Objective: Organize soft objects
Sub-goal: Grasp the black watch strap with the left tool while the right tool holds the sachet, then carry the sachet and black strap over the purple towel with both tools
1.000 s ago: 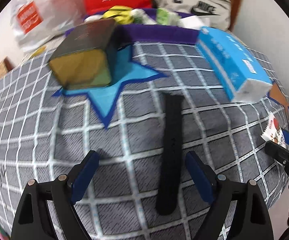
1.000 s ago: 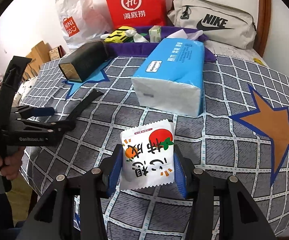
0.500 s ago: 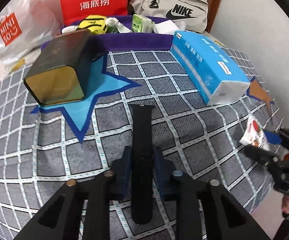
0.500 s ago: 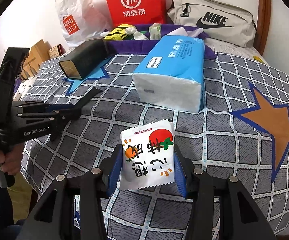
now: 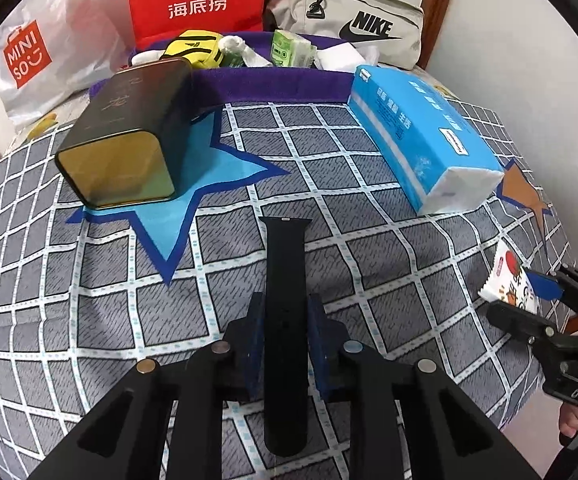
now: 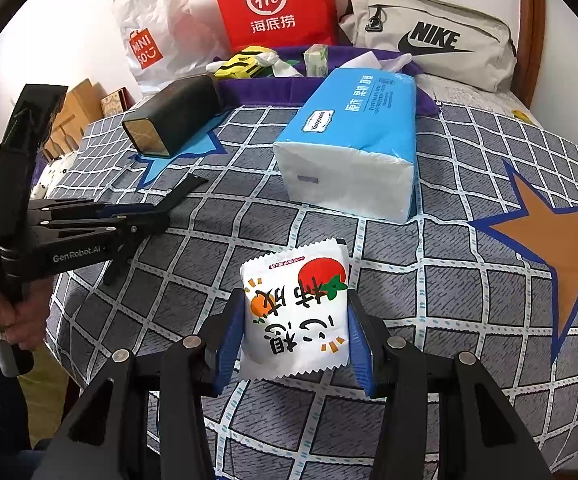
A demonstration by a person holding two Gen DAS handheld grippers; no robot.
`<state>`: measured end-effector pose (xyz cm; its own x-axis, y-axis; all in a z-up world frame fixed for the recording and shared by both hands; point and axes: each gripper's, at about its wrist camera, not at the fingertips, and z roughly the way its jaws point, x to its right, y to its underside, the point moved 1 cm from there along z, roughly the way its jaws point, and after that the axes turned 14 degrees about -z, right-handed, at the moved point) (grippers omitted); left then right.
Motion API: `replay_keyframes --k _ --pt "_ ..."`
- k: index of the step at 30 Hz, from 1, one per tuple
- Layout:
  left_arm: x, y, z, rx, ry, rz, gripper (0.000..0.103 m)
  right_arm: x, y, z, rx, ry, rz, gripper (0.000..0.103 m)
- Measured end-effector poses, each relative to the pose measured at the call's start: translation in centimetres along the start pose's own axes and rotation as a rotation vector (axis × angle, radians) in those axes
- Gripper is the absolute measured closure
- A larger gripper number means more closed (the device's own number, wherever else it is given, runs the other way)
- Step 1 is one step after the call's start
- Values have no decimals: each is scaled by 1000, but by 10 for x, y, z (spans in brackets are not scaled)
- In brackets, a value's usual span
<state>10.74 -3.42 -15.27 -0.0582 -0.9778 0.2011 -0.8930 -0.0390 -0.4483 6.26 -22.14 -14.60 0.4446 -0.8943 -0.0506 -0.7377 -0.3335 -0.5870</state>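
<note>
My left gripper (image 5: 285, 316) is shut on a black watch strap (image 5: 286, 264) and holds it just above the checked bedspread; the strap (image 6: 177, 196) also shows in the right wrist view, sticking out of the left gripper (image 6: 157, 216). My right gripper (image 6: 293, 320) is shut on a white snack packet (image 6: 295, 312) with a red fruit print, held above the bed's front edge. The packet (image 5: 509, 280) and right gripper (image 5: 537, 296) show at the right of the left wrist view. A purple fabric bin (image 5: 273, 84) at the back holds several soft items.
A blue tissue pack (image 6: 353, 144) lies mid-bed, and a dark tin box (image 5: 129, 148) lies on a blue star patch. A red bag (image 6: 277, 0), a Miniso bag (image 6: 149, 40) and a Nike pouch (image 6: 429, 36) stand behind the bin. The bed edge is near me.
My left gripper closed on the black strap and lifted it slightly, with the view pulling back. My right gripper kept hold of the snack packet and barely moved.
</note>
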Motion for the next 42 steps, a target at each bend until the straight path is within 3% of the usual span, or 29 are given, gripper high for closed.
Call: replay_keyframes --k 25,42 --pt "-15 -22 -37 93 40 -48 83 12 -25 -23 72 42 15 56" --pt "-23 -63 -59 157 82 -52 83 25 -73 -29 124 79 -3 55"
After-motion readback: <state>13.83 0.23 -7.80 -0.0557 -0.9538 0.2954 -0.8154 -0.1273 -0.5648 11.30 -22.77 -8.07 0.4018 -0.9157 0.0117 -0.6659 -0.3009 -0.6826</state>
